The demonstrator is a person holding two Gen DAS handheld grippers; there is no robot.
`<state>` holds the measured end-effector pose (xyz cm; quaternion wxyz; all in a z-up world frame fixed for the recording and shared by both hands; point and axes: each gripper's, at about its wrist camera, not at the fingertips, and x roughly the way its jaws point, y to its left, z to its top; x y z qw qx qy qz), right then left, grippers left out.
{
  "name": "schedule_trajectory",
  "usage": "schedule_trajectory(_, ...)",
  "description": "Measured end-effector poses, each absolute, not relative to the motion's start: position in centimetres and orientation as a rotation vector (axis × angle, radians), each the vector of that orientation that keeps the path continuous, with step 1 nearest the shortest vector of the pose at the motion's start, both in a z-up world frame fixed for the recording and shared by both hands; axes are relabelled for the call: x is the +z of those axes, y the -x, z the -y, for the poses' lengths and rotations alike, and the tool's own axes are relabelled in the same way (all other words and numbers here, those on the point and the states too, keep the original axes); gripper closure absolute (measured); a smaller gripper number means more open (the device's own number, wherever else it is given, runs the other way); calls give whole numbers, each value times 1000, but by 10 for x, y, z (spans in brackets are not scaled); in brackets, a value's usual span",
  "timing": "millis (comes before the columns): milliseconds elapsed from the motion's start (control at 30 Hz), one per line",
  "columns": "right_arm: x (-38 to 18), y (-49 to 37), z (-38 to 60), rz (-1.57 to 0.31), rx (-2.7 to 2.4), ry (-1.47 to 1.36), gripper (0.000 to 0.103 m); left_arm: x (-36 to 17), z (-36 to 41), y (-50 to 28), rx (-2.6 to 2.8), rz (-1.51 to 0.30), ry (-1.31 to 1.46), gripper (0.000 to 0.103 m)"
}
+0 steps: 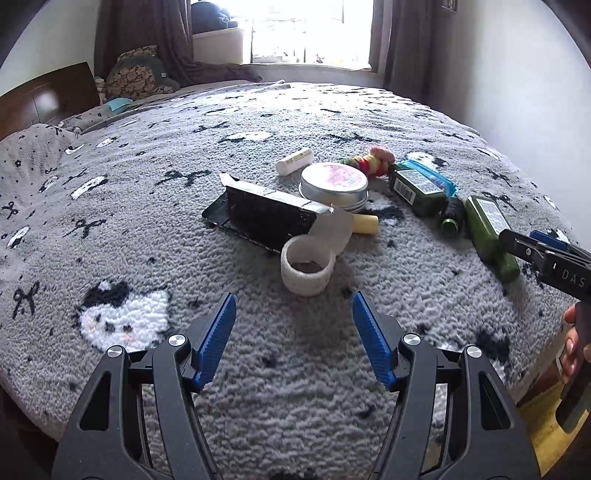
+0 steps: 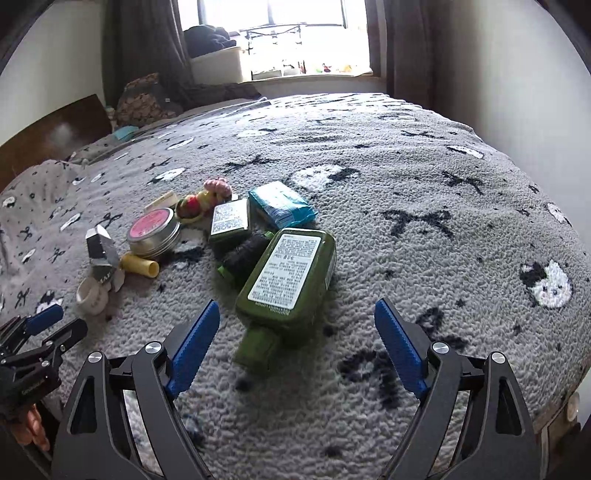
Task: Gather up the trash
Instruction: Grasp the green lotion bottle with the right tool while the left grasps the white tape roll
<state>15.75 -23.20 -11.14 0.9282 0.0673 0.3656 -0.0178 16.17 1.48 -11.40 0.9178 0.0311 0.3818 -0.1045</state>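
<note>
Behind everything stands a bright window [image 1: 310, 29] with dark brown curtains [image 1: 144, 33] at its sides, and a wooden headboard [image 1: 40, 99] is at the left. Most of both views is filled by a wide bed with a grey fluffy blanket [image 1: 258, 122] that carries black bows and white cat faces.

On this blanket, near the middle, lies a small group of things. The biggest is a flat green plastic bottle with a white label [image 2: 286, 273], lying on its side just in front of the right gripper [image 2: 295, 343], with its neck toward the camera. Beside it lies a second, smaller green bottle [image 2: 231, 221], and behind that a blue plastic packet [image 2: 280, 205]. A long black and silver foil wrapper [image 1: 266, 214] lies left of the bottles, and a round metal tin with a pink lid [image 1: 334, 182] sits behind it. Near the tin are a colourful soft toy [image 1: 369, 158], a white tube [image 1: 295, 160] and a short yellow stick [image 1: 365, 223]. A small white round cup [image 1: 306, 267] stands just ahead of the left gripper [image 1: 293, 325].

Both grippers hover over the blanket with blue pads spread apart, and nothing is between them. The right one is wider.
</note>
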Motion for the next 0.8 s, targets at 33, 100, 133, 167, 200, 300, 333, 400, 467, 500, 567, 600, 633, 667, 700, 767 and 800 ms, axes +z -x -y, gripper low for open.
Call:
schedule_trajectory(33, -113, -164, 231, -755, -43, -136, 17, -116, -13, -168, -214, -789, -64, 41)
schedule_trajectory(100, -118, -175, 229, -771, -64, -127, 17, -119, -9, -180, -209, -798, -70, 42)
schedule_trajectory(133, -120, -180, 229, -782, -73, -126, 17, -120, -8, -185, -207, -802, -70, 42)
schedule_trajectory(167, -122, -185, 229, -791, -82, -128, 17, -121, -7, -191, -204, -806, -67, 42)
schedule_trajectory(200, -125, -188, 230, -797, -90, -128, 17, -123, -7, -194, -201, -806, -63, 44)
schedule_trajectory(300, -132, -197, 231, -826, -94, -133, 21, -126, -5, -200, -212, -821, -56, 60)
schedule_trajectory(333, -135, -198, 232, -832, -87, -135, 28, -127, -5, -201, -216, -821, -55, 64)
schedule_trajectory(400, -135, -197, 232, -829, -81, -129, 38, -126, -4, -200, -228, -824, -58, 72)
schedule_trajectory(467, -133, -192, 232, -823, -77, -123, 44, -125, -3, -196, -226, -823, -66, 72)
schedule_trajectory(500, -132, -190, 234, -823, -74, -124, 44, -124, -3, -194, -227, -825, -69, 72)
schedule_trajectory(567, -131, -183, 236, -820, -67, -123, 45, -124, -4, -187, -225, -827, -73, 72)
schedule_trajectory(600, -130, -180, 237, -820, -64, -123, 45, -124, -4, -183, -222, -828, -75, 72)
schedule_trajectory(633, -129, -176, 238, -818, -60, -124, 46, -124, -4, -181, -222, -830, -74, 72)
schedule_trajectory(667, -128, -172, 239, -815, -57, -123, 46, -125, -4, -177, -221, -831, -74, 72)
schedule_trajectory(700, -127, -167, 240, -813, -55, -118, 46, -125, -4, -172, -222, -830, -74, 72)
schedule_trajectory(767, -126, -157, 240, -805, -45, -101, 47, -125, -3, -162, -228, -828, -72, 72)
schedule_trajectory(800, -125, -150, 239, -801, -40, -87, 47, -125, -2, -155, -233, -827, -74, 72)
